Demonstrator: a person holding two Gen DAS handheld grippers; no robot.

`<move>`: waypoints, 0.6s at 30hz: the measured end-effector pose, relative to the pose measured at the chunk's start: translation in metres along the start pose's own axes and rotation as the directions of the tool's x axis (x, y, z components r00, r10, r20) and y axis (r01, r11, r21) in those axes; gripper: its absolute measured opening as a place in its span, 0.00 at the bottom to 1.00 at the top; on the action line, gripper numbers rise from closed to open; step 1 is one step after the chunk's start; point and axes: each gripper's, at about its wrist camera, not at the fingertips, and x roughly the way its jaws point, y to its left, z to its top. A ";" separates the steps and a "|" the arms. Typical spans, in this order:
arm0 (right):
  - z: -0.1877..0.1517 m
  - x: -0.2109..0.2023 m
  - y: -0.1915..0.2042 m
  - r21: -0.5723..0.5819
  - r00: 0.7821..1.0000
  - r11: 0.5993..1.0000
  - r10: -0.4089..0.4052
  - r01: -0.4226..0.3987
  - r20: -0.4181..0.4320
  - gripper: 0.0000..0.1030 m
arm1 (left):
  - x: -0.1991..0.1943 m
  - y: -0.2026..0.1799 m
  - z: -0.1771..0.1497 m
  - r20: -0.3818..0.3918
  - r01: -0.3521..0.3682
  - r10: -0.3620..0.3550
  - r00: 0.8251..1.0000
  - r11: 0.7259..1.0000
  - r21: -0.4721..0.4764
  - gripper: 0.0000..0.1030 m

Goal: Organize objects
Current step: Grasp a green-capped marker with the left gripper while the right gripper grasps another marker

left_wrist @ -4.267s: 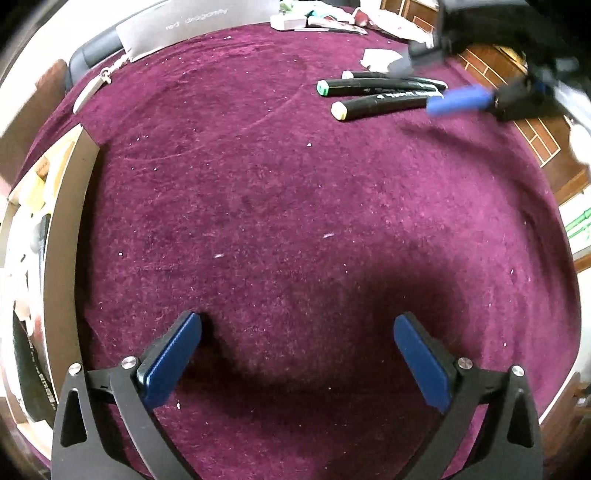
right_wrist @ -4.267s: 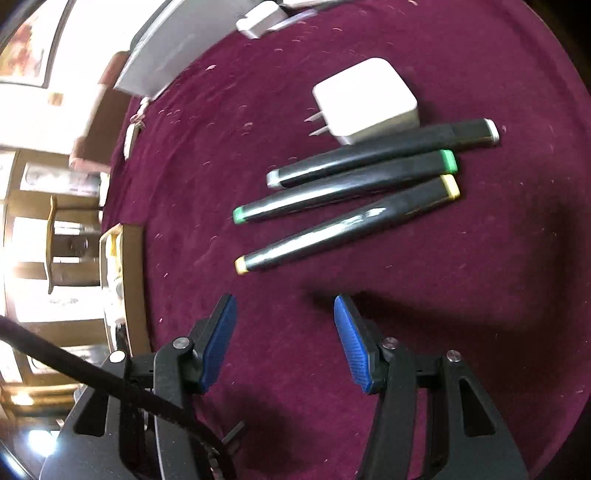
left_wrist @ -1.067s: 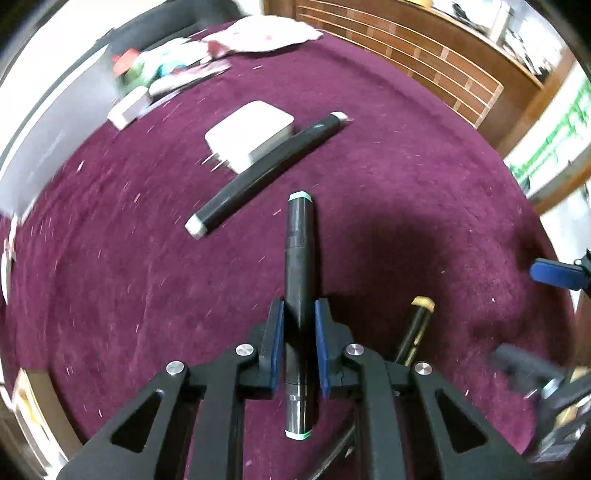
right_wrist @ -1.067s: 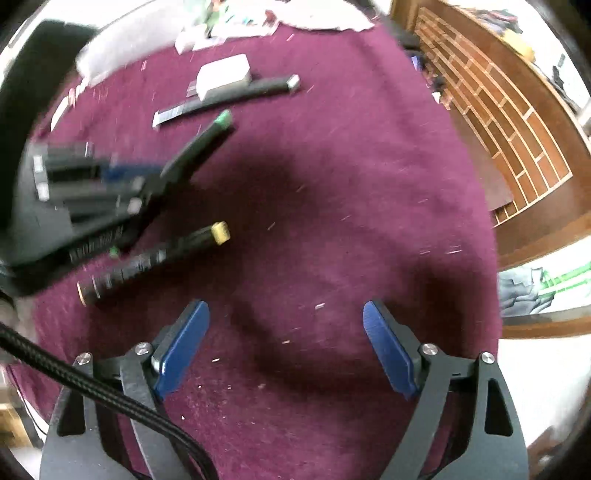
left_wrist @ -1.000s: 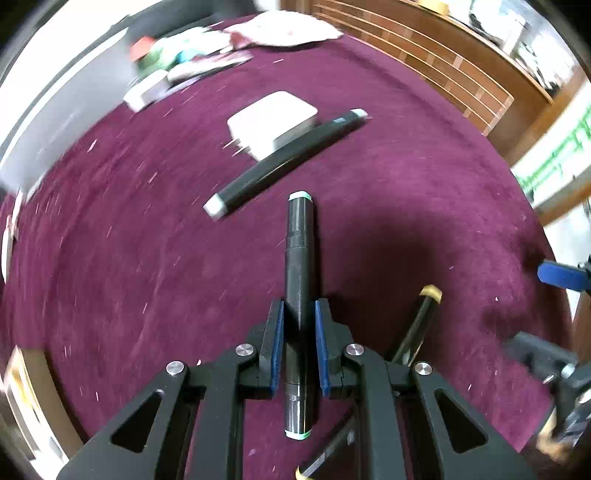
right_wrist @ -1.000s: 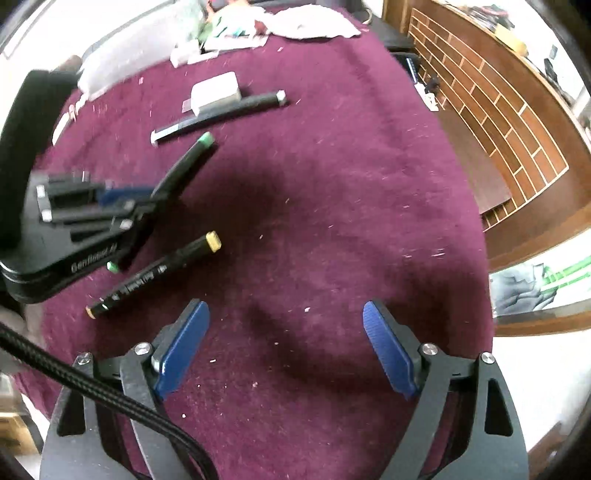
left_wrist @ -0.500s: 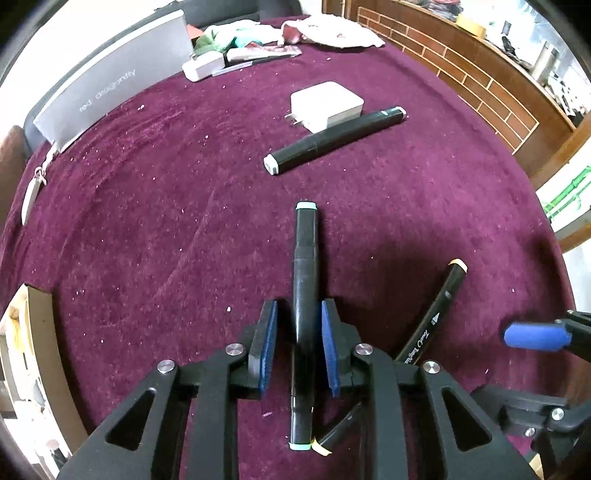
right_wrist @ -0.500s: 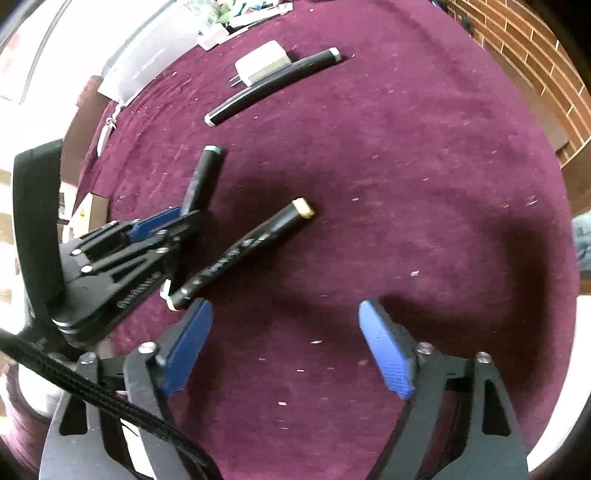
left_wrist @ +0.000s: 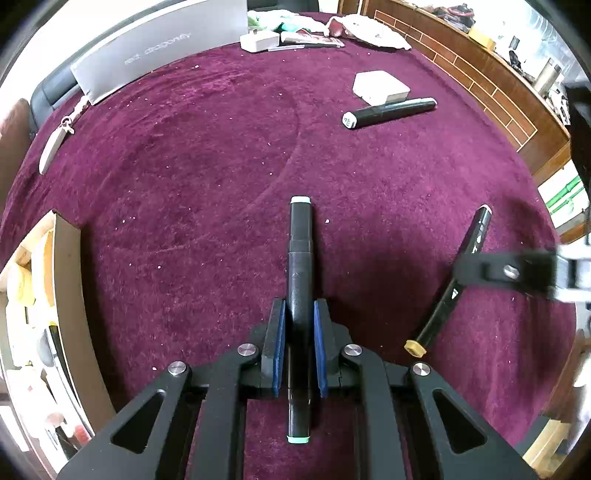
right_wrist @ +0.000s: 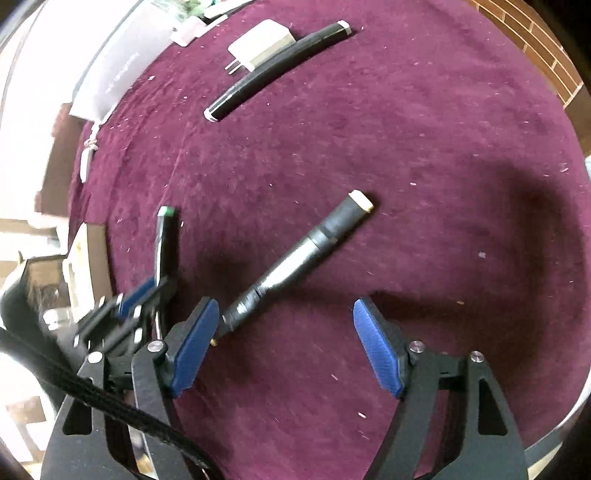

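Observation:
My left gripper (left_wrist: 298, 314) is shut on a black marker with green end caps (left_wrist: 300, 258), held just above the purple cloth; it also shows in the right wrist view (right_wrist: 162, 243). A black marker with yellow end caps (right_wrist: 295, 258) lies on the cloth, also in the left wrist view (left_wrist: 454, 280). My right gripper (right_wrist: 284, 328) is open, its left pad beside that marker's near end. A third black marker with white caps (left_wrist: 388, 112) lies far off next to a white charger (left_wrist: 380, 86).
A grey box (left_wrist: 159, 48) stands at the far edge of the purple-covered table (left_wrist: 184, 166). A wooden tray (left_wrist: 68, 295) with clutter sits at the left. Papers and small items (left_wrist: 295, 33) lie at the back. A brick-patterned ledge (left_wrist: 480, 85) runs along the right.
My left gripper has carried the green-capped marker to the left, toward the wooden tray. My right gripper has moved down to the yellow-capped marker and stays open.

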 end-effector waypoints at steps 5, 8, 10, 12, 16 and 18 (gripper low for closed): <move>0.009 0.008 0.026 -0.010 0.988 0.990 -0.138 0.139 0.063 0.74 | -0.003 0.005 -0.005 0.020 0.034 -0.034 0.999 0.999 -0.026 0.11; 0.011 0.017 0.042 -0.040 0.972 0.974 -0.220 0.224 0.082 0.74 | -0.004 0.005 -0.006 0.028 0.042 -0.041 0.999 0.999 -0.030 0.11; 0.008 0.023 0.055 -0.087 0.962 0.961 -0.253 0.262 0.102 0.72 | -0.005 0.004 -0.007 0.032 0.037 -0.036 0.999 0.999 -0.024 0.12; 0.005 0.025 0.061 -0.121 0.954 0.950 -0.273 0.287 0.121 0.69 | -0.003 0.004 -0.006 0.037 0.032 -0.032 0.999 0.999 -0.020 0.13; 0.000 0.024 0.060 -0.166 0.924 0.913 -0.351 0.374 0.152 0.37 | -0.003 -0.002 -0.006 0.038 0.054 -0.054 0.998 0.999 0.003 0.30; 0.001 0.021 0.054 -0.174 0.925 0.911 -0.352 0.374 0.145 0.24 | -0.002 -0.011 -0.006 0.035 0.050 -0.051 0.998 0.998 0.033 0.45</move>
